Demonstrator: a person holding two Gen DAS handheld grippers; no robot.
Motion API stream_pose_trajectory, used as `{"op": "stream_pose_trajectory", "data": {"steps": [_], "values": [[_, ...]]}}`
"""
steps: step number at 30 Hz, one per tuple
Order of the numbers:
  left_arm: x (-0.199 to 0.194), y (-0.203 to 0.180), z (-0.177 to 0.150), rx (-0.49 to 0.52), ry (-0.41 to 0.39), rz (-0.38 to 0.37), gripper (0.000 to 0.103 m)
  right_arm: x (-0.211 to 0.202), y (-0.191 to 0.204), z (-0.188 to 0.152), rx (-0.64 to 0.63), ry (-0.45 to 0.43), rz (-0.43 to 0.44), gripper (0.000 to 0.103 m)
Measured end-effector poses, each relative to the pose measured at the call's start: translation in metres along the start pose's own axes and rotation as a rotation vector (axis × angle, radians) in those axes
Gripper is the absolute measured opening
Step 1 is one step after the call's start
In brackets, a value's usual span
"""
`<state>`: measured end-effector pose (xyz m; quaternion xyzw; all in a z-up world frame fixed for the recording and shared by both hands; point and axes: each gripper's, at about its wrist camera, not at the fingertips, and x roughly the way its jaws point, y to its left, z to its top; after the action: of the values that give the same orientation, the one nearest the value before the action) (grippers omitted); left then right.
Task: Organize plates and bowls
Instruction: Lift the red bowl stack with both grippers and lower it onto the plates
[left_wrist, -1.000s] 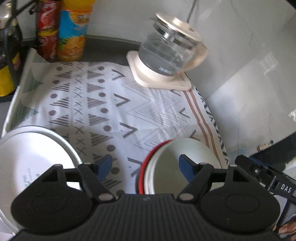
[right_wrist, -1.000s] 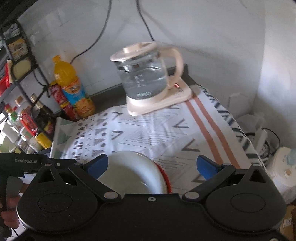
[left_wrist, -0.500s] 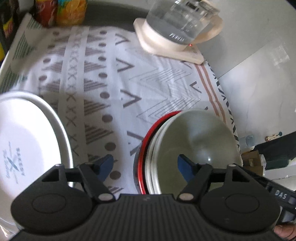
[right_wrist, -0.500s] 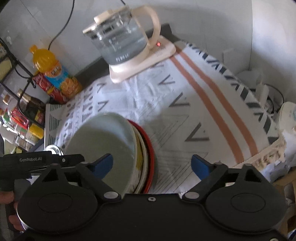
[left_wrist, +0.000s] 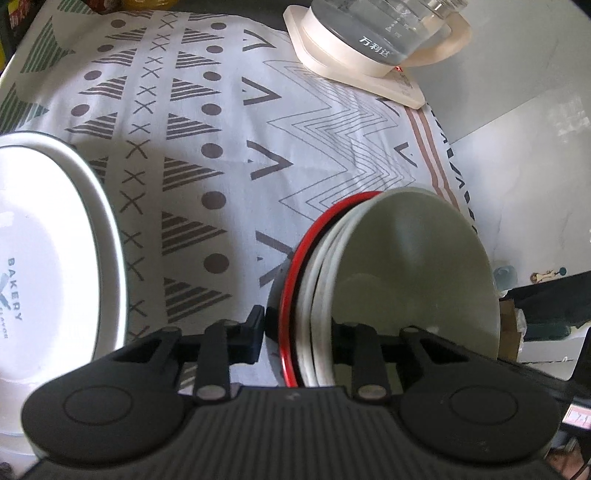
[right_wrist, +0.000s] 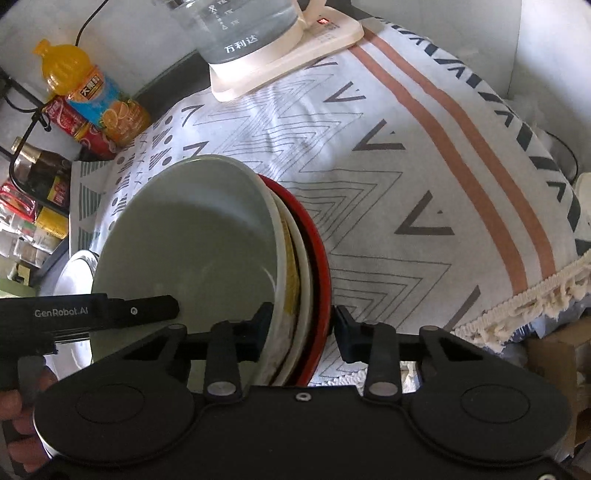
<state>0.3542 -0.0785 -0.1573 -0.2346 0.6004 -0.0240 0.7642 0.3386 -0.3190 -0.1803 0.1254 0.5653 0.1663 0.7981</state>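
A stack of nested bowls sits on the patterned cloth: a pale green bowl on top, white ones under it, a red-rimmed one at the bottom. My left gripper is closed on the stack's rim, one finger outside, one inside. My right gripper is closed on the opposite rim of the same stack. A white plate printed "BAKERY" lies to the left.
A glass kettle on a cream base stands at the back right. An orange drink bottle, a red can and a rack of jars stand at the back left. The cloth's fringed edge hangs off the table on the right.
Both grippers moved down and forward onto the bowl stack and closed from wide open onto its rim on opposite sides.
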Motion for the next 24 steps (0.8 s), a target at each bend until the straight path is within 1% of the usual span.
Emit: {"op": "stream_pose_trajectory", "data": {"steps": [5, 11, 15, 24], "values": [[-0.007, 0.001, -0.004, 0.004, -0.010, 0.018, 0.027, -0.004, 0.002, 0.002, -0.012, -0.010, 0.021, 0.029], [-0.023, 0.007, -0.006, -0.019, -0.045, 0.002, 0.027, -0.015, 0.016, 0.008, -0.044, -0.033, 0.025, 0.029], [-0.037, 0.013, -0.009, -0.035, -0.078, 0.002, 0.027, -0.019, 0.028, 0.015, -0.069, -0.053, 0.042, 0.029], [-0.068, 0.032, -0.011, -0.090, -0.138, 0.009, 0.027, -0.026, 0.063, 0.025, -0.137, -0.059, 0.082, 0.029]]}}
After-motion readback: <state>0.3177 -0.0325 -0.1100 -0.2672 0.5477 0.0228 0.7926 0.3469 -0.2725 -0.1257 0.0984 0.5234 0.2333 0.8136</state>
